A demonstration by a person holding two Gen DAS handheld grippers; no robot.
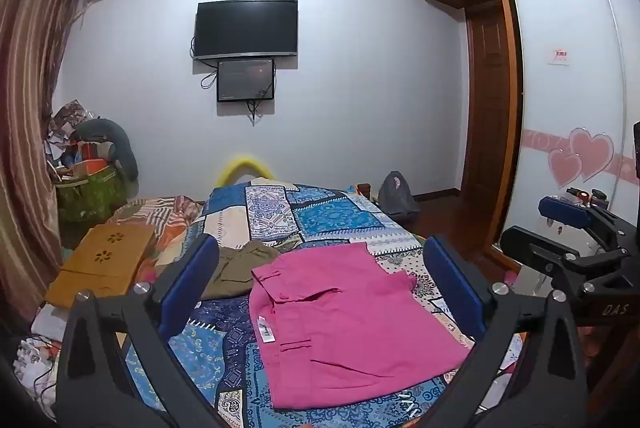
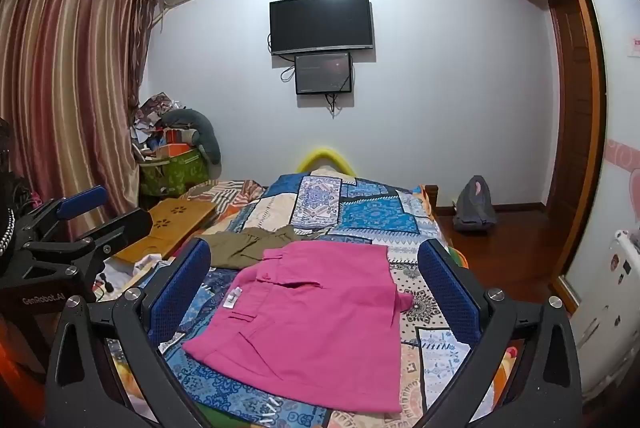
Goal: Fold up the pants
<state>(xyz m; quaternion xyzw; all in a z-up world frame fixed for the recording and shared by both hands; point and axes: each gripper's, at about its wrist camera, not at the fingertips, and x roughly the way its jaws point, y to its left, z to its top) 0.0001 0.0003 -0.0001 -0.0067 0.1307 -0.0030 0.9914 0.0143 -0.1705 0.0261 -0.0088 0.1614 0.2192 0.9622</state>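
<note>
The pink pants lie folded into a flat rectangle on the patchwork bedspread, waistband and white label to the left. They also show in the right wrist view. My left gripper is open and empty, held above the pants with its blue pads either side. My right gripper is open and empty too, held above the same pants. The right gripper shows at the right edge of the left wrist view; the left gripper shows at the left edge of the right wrist view.
An olive garment lies just beyond the pants. A wooden lap tray sits on the bed's left side. A grey bag stands on the floor at right. Wardrobe at right, cluttered green box and curtain at left.
</note>
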